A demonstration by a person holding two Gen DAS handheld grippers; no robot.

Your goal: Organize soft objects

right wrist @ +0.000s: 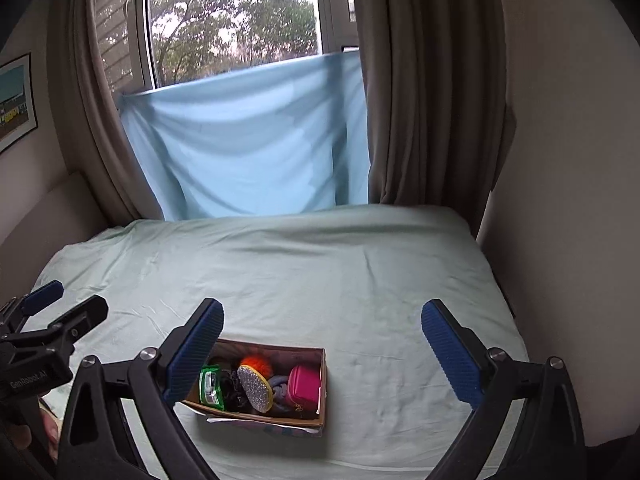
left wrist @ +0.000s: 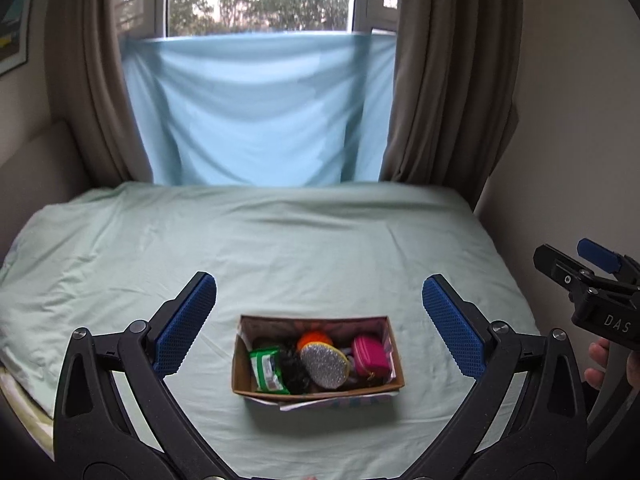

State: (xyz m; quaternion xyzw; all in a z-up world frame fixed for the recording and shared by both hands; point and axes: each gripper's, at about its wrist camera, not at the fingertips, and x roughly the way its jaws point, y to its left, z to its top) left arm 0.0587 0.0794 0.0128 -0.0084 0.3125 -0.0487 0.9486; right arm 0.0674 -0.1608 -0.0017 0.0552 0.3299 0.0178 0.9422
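A cardboard box of soft items sits on the bed. The left gripper and right gripper hover with fingers spread wide, empty. Bodies read "DAS" and "GenRobot.AI".

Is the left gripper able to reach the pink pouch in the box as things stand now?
Probably yes. The left gripper is open and hangs above the box, which has no lid. The pink pouch lies on top at the right end, with nothing over it.
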